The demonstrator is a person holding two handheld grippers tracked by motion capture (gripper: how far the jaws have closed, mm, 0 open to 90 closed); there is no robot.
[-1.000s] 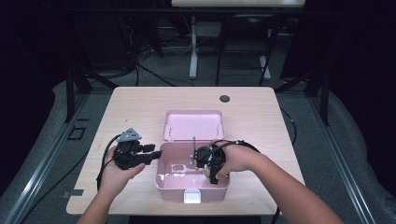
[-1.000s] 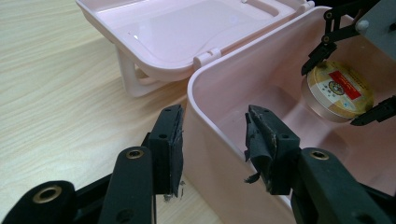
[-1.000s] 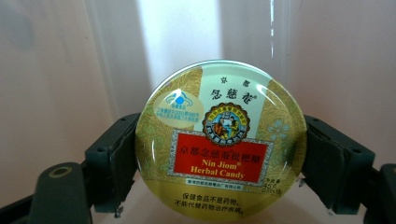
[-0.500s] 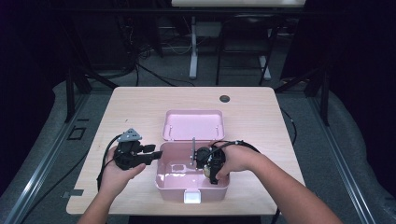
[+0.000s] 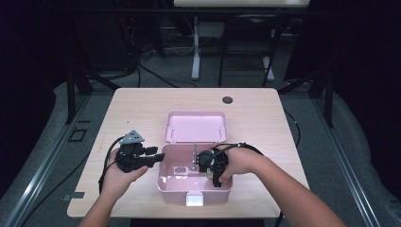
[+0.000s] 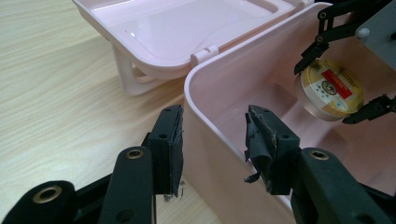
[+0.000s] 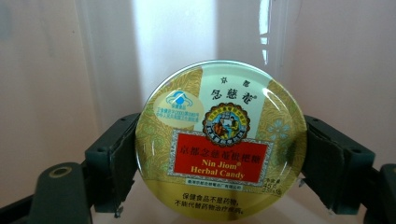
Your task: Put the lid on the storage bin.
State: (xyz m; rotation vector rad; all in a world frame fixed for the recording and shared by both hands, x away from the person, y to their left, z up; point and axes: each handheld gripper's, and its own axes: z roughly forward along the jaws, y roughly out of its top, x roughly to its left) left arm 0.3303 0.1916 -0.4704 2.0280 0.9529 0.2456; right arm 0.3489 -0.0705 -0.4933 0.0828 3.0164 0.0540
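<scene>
The right gripper (image 5: 211, 171) holds a round candy tin (image 7: 220, 140) by its rim, jaws clamped on both sides, low inside the open pink box (image 5: 168, 189). The left gripper (image 6: 212, 140) straddles the box's left wall, its 2 jaws apart on either side of it and not pressing. Judging by this, the placing step is in hand; next the tin needs lowering to the floor of the box before release.
</scene>
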